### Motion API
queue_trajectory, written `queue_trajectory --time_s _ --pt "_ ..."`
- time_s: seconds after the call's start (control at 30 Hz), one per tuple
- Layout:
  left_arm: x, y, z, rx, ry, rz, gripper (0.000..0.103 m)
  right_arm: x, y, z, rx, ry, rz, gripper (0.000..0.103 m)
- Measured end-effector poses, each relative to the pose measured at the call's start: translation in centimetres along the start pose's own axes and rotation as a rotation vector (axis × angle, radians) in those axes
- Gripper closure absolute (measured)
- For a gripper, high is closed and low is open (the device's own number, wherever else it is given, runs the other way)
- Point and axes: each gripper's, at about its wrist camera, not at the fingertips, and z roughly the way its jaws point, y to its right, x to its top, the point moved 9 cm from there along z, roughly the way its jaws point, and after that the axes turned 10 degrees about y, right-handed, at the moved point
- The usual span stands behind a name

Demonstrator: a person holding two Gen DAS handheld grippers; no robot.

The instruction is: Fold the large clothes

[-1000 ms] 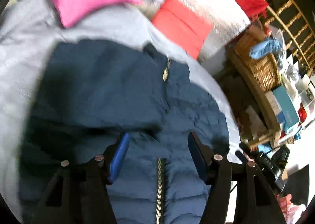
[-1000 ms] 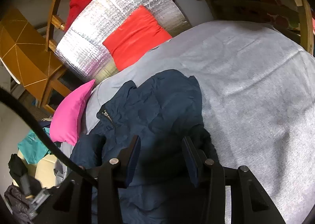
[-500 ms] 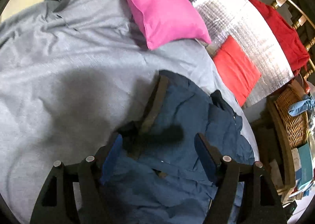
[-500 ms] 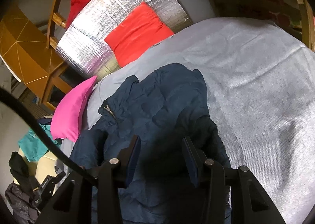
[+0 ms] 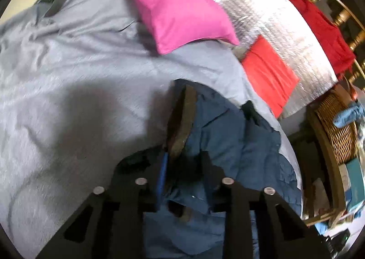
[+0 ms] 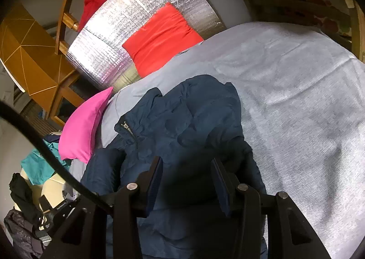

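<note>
A navy puffer jacket (image 5: 228, 140) lies crumpled on a grey bed sheet (image 5: 79, 76). My left gripper (image 5: 183, 156) is at the jacket's left edge, where a brown-lined hem stands up. Its jaws are closing, and that edge of fabric is pinched between the blue pads. In the right wrist view the jacket (image 6: 182, 117) shows its collar and zip pull at the left. My right gripper (image 6: 187, 163) sits low over the jacket's near part with its jaws apart. Dark fabric fills the gap in shadow, and I see no pad pressing on it.
A pink pillow (image 5: 178, 6), a red cushion (image 5: 267, 72) and a silver foil mat (image 5: 273, 24) lie at the head of the bed. A wicker basket (image 5: 337, 126) and a wooden rail stand to the right. Bare grey sheet (image 6: 296, 99) spreads right of the jacket.
My left gripper swung from the jacket's zip front to its left edge, and its jaws narrowed onto the hem. The right gripper stayed where it was while the jacket bunched up slightly.
</note>
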Motion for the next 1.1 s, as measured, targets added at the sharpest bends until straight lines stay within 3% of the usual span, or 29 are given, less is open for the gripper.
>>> queue_trajectory --time_s 0.1,0.23,0.37,0.5,0.7,0.73,0.77,0.83,0.87,0.9,1.0,1.1 --pt "0.3 2.4 -0.9 -0.078 0.019 0.034 0.085 0.1 0.1 0.0 0.0 0.002 -0.001 0.055" --pt "0.5 7.3 -3.1 -0.203 0.09 0.129 0.086 0.1 0.1 -0.1 0.001 0.0 -0.003 0.055" --pt "-0.9 12.3 -4.5 -0.327 0.104 0.212 0.086 0.0 0.1 0.0 0.006 -0.01 -0.005 0.055" --pt "-4.1 17.1 -4.5 -0.409 0.064 0.302 0.086 -0.1 0.0 0.0 0.011 -0.018 -0.007 0.055" --pt "-9.3 20.8 -2.2 -0.441 -0.033 0.381 0.085 -0.1 0.2 0.2 0.036 -0.035 0.035 0.055" --pt "-9.7 21.2 -2.0 -0.451 -0.045 0.383 0.083 -0.1 0.3 0.2 0.045 -0.041 0.055 0.055" --pt "-10.1 21.5 -2.0 -0.466 -0.06 0.381 0.074 -0.1 0.4 0.3 0.054 -0.047 0.073 0.055" --pt "-10.8 22.4 -2.5 -0.529 -0.084 0.369 0.045 0.0 0.6 0.3 0.081 -0.058 0.117 0.055" --pt "-11.0 22.7 -3.0 -0.557 -0.084 0.368 0.026 0.1 0.7 0.3 0.095 -0.061 0.135 0.055" --pt "-11.2 23.2 -3.5 -0.599 -0.083 0.372 0.02 0.2 0.7 0.3 0.12 -0.062 0.161 0.055" --pt "-12.5 24.3 -4.8 -0.698 -0.116 0.39 0.02 0.7 0.3 0.0 0.178 -0.05 0.206 0.055" --pt "-13.7 25.8 -6.7 -0.823 -0.155 0.407 0.02 1.4 0.0 -0.7 0.225 -0.023 0.235 0.046"
